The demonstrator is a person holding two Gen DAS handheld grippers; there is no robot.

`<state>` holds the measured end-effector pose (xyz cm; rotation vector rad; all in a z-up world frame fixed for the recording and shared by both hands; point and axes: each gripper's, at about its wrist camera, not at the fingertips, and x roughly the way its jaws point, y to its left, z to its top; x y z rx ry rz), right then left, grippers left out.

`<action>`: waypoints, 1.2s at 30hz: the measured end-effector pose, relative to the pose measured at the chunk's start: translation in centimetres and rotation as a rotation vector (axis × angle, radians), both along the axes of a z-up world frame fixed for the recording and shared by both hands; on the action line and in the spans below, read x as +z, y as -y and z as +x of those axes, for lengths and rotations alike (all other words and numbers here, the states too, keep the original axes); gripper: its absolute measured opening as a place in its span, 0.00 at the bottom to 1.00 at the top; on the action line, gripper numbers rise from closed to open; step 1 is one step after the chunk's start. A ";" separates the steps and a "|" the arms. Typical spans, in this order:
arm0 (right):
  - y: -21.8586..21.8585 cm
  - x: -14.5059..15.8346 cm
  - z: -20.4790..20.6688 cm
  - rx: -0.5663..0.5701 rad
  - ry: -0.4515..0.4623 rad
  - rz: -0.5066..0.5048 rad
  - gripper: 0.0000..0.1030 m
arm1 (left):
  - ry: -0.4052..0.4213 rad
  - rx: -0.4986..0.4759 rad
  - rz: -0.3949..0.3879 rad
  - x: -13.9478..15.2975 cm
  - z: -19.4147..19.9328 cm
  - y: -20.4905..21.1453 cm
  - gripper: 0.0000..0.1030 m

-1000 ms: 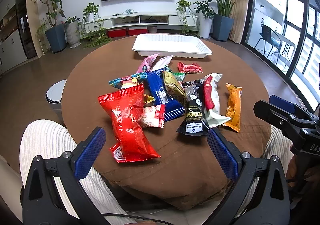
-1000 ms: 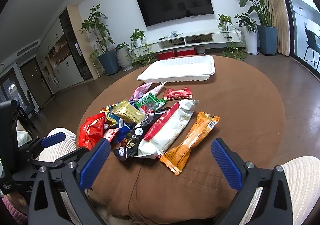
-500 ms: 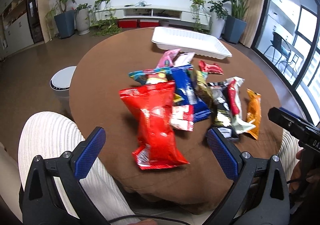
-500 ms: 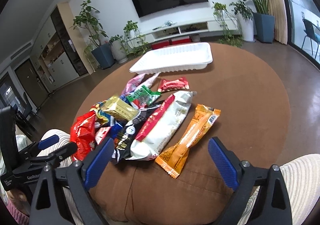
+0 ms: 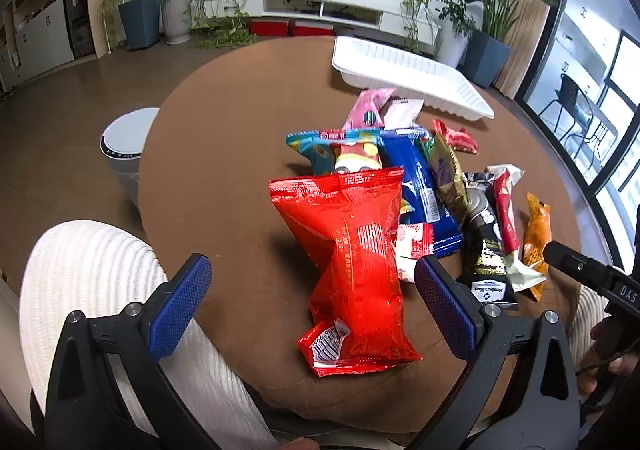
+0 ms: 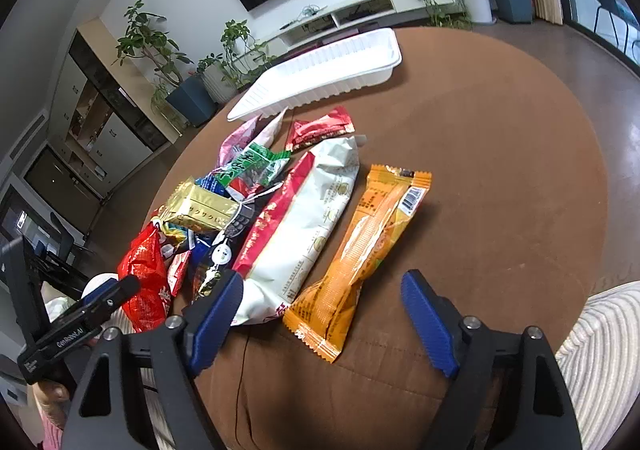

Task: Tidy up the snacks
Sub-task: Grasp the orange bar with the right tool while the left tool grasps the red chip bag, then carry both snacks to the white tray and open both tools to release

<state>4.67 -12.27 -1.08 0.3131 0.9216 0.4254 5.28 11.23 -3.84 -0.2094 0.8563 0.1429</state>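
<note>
A pile of snack packets lies on the round brown table [image 5: 224, 154]. A white tray [image 5: 412, 70] stands empty at the far side. The big red bag [image 5: 352, 242] is nearest; its lower half lies between the fingers of my left gripper [image 5: 312, 270], which is open and not touching it. In the right wrist view the orange packet [image 6: 368, 246] lies beside a white-and-red packet [image 6: 304, 234]. My right gripper [image 6: 324, 282] straddles the orange packet's near end. Its jaws are closing, with the pads still apart from the packet. The tray [image 6: 320, 70] shows here too.
A white round bin [image 5: 124, 142] stands on the floor left of the table. The person's knees in white ribbed fabric [image 5: 100, 290] press against the near edge. Bare brown tabletop [image 6: 500, 170] lies right of the orange packet. Plants and a TV stand line the far wall.
Both grippers have come nearer to the packets and rolled, so the scene tilts. The red bag now sits between the left fingers. The right fingers have narrowed around the orange packet's end.
</note>
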 end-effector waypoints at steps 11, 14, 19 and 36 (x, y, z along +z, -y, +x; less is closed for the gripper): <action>0.7 -0.8 2.1 -0.041 -0.052 0.037 0.63 | -0.028 -0.013 0.005 -1.1 1.4 0.1 0.94; 0.5 -0.8 2.6 -0.046 -0.057 0.025 0.53 | -0.053 -0.025 -0.020 -1.7 1.9 -0.2 0.77; 0.8 -1.1 2.8 -0.069 -0.058 0.006 0.26 | -0.077 -0.031 -0.022 -2.6 2.4 -0.4 0.66; 5.5 -3.5 3.9 -0.096 -0.180 0.431 0.16 | -0.054 -0.010 -0.198 -2.5 2.0 -3.7 0.33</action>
